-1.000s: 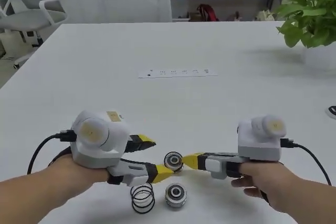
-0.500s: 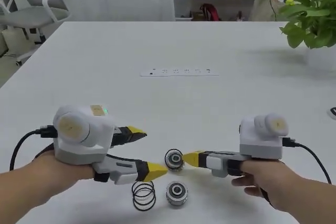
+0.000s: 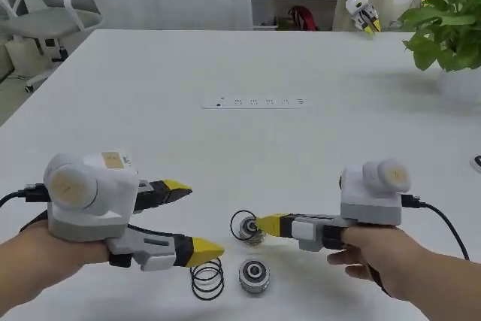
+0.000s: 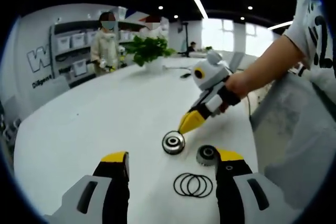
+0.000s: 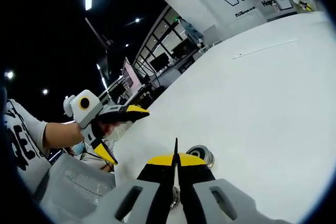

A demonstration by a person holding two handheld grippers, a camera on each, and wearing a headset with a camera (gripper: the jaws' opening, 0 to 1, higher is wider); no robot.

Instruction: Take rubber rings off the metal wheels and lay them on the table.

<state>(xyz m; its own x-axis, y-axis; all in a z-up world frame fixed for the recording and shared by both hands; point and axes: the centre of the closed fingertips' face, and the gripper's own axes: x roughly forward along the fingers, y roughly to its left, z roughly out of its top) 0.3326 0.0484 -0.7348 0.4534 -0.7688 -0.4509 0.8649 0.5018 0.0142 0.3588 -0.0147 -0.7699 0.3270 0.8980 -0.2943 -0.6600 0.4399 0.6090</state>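
Pinches a rubber ring (image 3: 232, 223) at the wheel (image 3: 248, 232) in the right gripper (image 3: 259, 225) jaws. Holds the left gripper (image 3: 201, 216) jaws wide, left of that wheel. Loose rings (image 3: 207, 277) and second wheel (image 3: 254, 276) just in front of it.

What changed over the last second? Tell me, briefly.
The left gripper drew back to the person's left, away from the upper wheel, jaws open. A rubber ring now stands loose off that wheel, pinched in the shut right gripper. Unchanged: the right gripper at the wheel, the second wheel, the loose rings on the table.
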